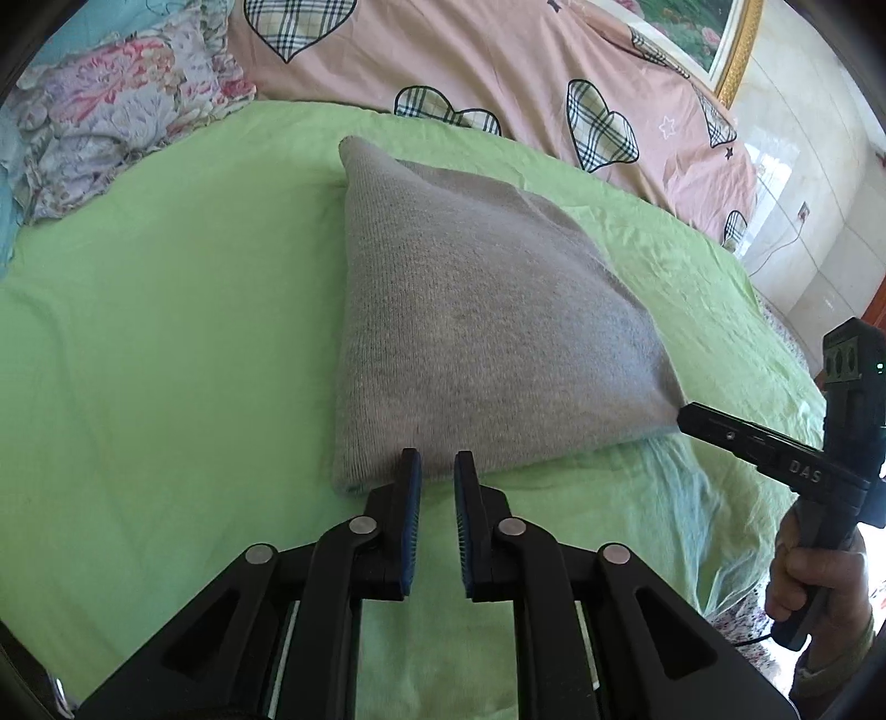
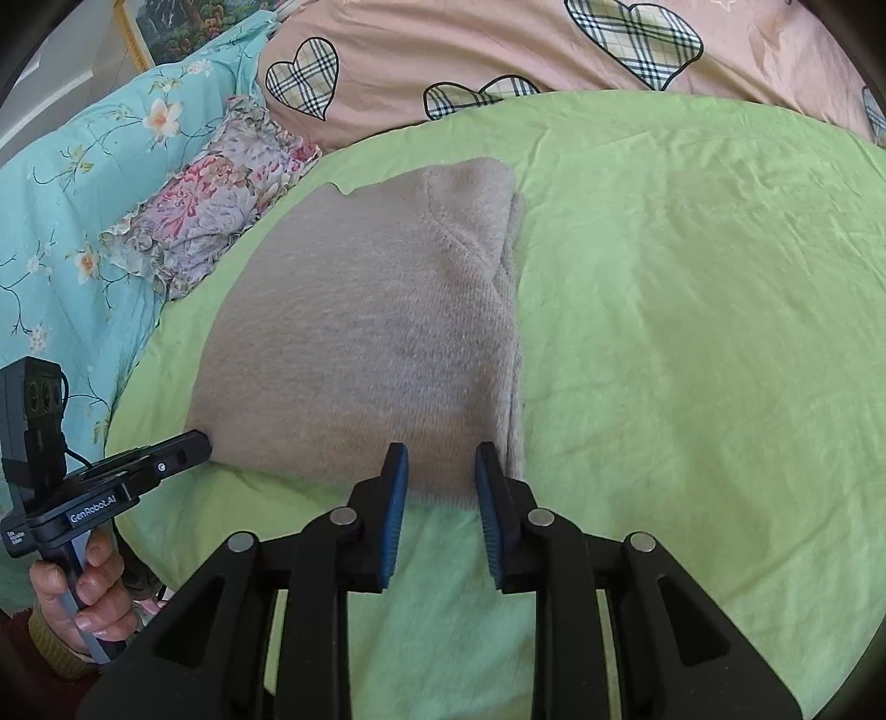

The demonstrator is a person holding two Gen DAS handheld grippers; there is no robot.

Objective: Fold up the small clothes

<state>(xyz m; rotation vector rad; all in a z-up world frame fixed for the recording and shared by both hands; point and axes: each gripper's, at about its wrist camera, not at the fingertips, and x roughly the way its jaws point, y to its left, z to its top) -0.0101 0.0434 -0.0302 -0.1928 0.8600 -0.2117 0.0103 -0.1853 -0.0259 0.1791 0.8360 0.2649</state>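
Observation:
A folded grey knitted garment (image 1: 470, 332) lies flat on the green bed sheet (image 1: 166, 332); it also shows in the right wrist view (image 2: 360, 343). My left gripper (image 1: 437, 465) is open with a small gap, its tips at the garment's near edge, holding nothing. My right gripper (image 2: 440, 457) is open at the garment's near right corner, holding nothing. In the left wrist view the right gripper (image 1: 686, 418) touches the garment's right corner. In the right wrist view the left gripper (image 2: 202, 443) is at the garment's left corner.
A pink quilt with plaid hearts (image 1: 526, 72) lies along the far side of the bed. A floral pillow (image 1: 111, 116) and a turquoise flowered cover (image 2: 83, 194) lie at the left. A gold-framed picture (image 1: 714, 39) hangs on the wall.

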